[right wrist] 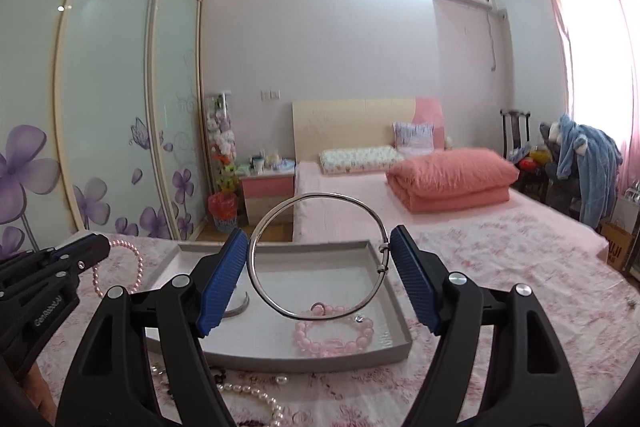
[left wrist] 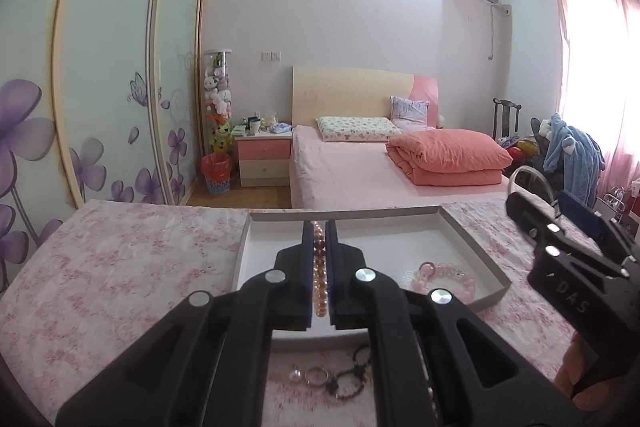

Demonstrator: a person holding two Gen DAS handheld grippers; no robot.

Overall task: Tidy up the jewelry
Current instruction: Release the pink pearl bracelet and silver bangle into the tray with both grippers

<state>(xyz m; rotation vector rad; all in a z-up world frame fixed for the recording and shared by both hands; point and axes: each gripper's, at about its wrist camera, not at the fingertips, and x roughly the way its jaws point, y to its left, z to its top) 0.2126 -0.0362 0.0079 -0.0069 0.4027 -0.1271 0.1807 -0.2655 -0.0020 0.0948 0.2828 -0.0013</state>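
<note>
My left gripper (left wrist: 319, 227) is shut on a pink pearl strand (left wrist: 319, 267) and holds it over the white tray (left wrist: 472, 243). In the right wrist view the strand (right wrist: 120, 263) hangs from the left gripper (right wrist: 96, 247). My right gripper (right wrist: 318, 243) is shut on a silver bangle (right wrist: 316, 259), held upright above the tray (right wrist: 396, 323). A pink bead bracelet (right wrist: 336, 333) lies in the tray; it also shows in the left wrist view (left wrist: 444, 281). The right gripper (left wrist: 560, 227) is at the tray's right side.
On the floral cloth (left wrist: 120, 259) in front of the tray lie a ring (left wrist: 316, 375), a pearl earring (left wrist: 295, 373) and a dark bead chain (left wrist: 352, 371). A white pearl necklace (right wrist: 260, 399) lies near the front edge. A bed (right wrist: 440, 183) stands beyond.
</note>
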